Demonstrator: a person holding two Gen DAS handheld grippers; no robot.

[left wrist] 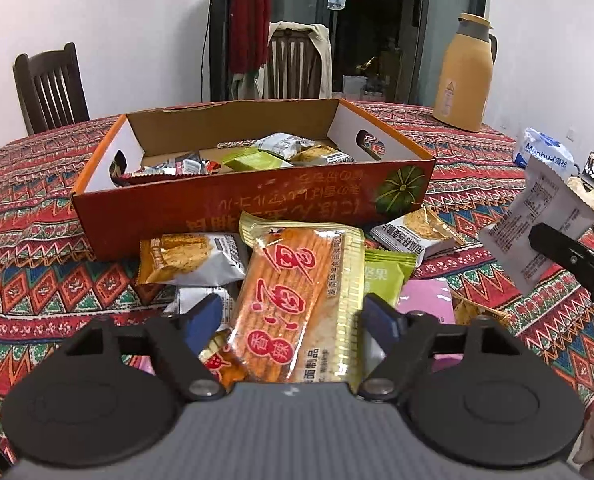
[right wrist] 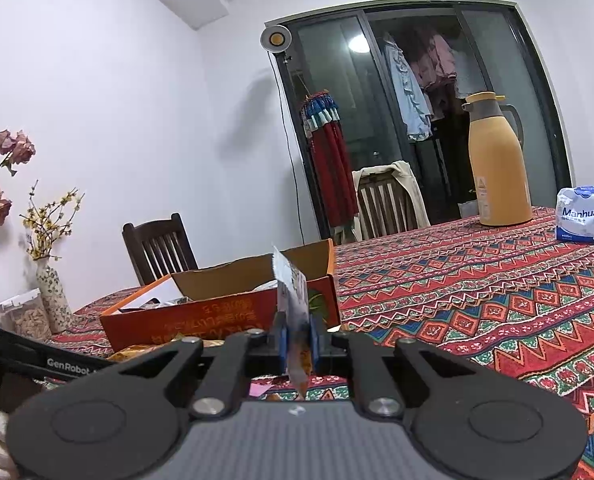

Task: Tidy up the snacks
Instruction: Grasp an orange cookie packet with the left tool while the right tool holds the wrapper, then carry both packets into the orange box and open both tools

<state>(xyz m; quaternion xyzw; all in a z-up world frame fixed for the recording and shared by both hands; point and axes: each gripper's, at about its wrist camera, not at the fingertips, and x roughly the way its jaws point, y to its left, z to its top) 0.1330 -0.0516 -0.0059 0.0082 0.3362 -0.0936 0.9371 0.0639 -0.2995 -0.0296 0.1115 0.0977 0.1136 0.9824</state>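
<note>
An orange cardboard box (left wrist: 257, 196) stands open on the table with several snack packets inside. In front of it lies a pile of loose snacks. My left gripper (left wrist: 293, 320) is open, its blue pads on either side of a long orange cracker pack (left wrist: 293, 304) that lies on the pile. My right gripper (right wrist: 297, 340) is shut on a small white snack packet (right wrist: 293, 292), held edge-on above the table to the right of the box (right wrist: 217, 312). In the left wrist view that packet (left wrist: 537, 224) hangs at the right edge.
A patterned red tablecloth (left wrist: 477, 152) covers the table. A yellow thermos jug (left wrist: 463, 76) stands at the back right, with a white tissue pack (left wrist: 541, 150) nearby. Wooden chairs (left wrist: 49, 88) stand behind the table. A flower vase (right wrist: 51, 292) is at the left.
</note>
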